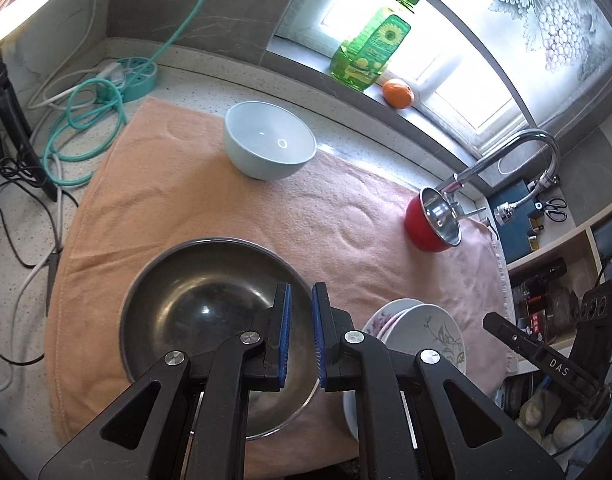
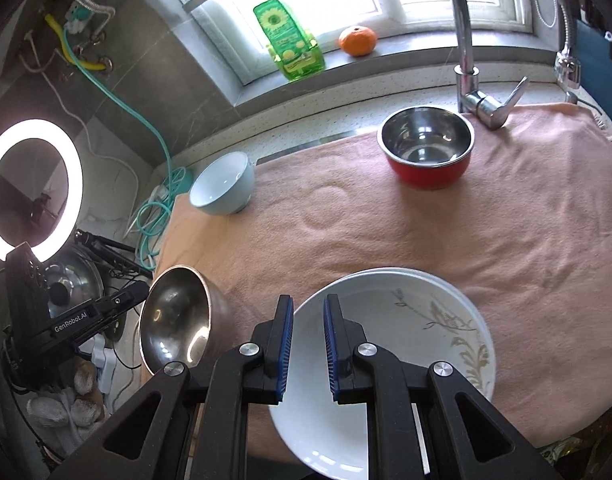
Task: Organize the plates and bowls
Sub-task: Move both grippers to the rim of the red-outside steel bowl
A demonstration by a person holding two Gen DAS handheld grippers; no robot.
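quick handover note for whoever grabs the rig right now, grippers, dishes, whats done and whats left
Left gripper: fingers shut on the rim of the metal bowl, which the right wrist view shows tilted.
Right gripper: fingers shut on the rim of the white plate; a second plate sits right under it.
The pale blue bowl and the red bowl stand apart on the pink towel.
Done: the plates are together.
Left: set down both held pieces, then probably gather the three bowls.
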